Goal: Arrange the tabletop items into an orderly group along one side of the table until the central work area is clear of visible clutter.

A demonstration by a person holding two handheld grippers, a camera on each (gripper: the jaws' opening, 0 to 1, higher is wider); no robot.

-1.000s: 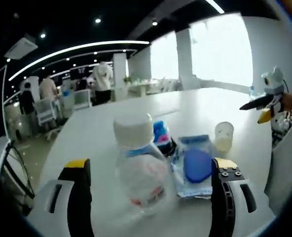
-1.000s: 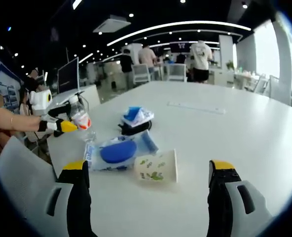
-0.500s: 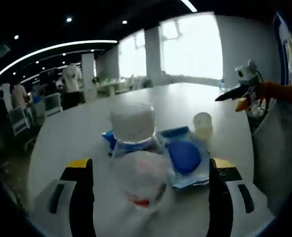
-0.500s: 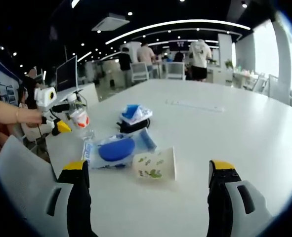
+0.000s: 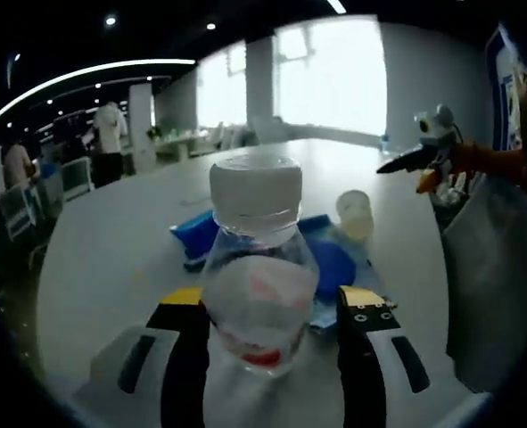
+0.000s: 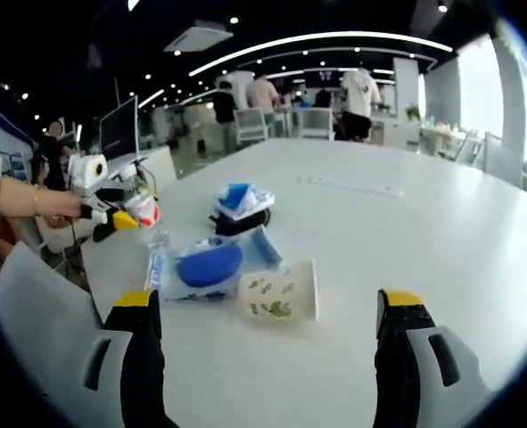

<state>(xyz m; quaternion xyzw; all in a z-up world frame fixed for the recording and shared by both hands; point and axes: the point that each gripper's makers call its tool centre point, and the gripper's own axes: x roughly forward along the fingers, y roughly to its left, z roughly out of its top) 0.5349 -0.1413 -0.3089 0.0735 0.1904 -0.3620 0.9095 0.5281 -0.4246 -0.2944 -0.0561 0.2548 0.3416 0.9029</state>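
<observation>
Since a second ago the left gripper (image 5: 272, 308) has narrowed its jaws from wide apart to close against the clear water bottle (image 5: 257, 267), which now stands upright between them with its white cap up and its long axis vertical. The yellow-tipped jaws sit at the bottle's lower body on either side, apparently clamped on it; from the right gripper view, the same gripper (image 6: 120, 218) holds the bottle (image 6: 145, 212) off at the desk's near-left edge, above the surface as far as I can judge.

Beyond the bottle, straight ahead of the left gripper, lie a blue pouch in clear wrap (image 5: 334, 267) and a blue-and-dark bundle (image 5: 192, 239), with a paper cup (image 5: 356, 214) farther off to the right.

The right gripper (image 6: 267, 312) stands wide apart and holds nothing. The paper cup (image 6: 281, 292) lies on its side just ahead, between the jaw lines and a little left of centre, its axis running crosswise to the gripper's reach. Behind it are the blue pouch (image 6: 208, 265) and the bundle (image 6: 242, 209), all on the white desk (image 6: 406, 232).

For the cup the right gripper is plainly nearer; the left is occupied with the bottle.
</observation>
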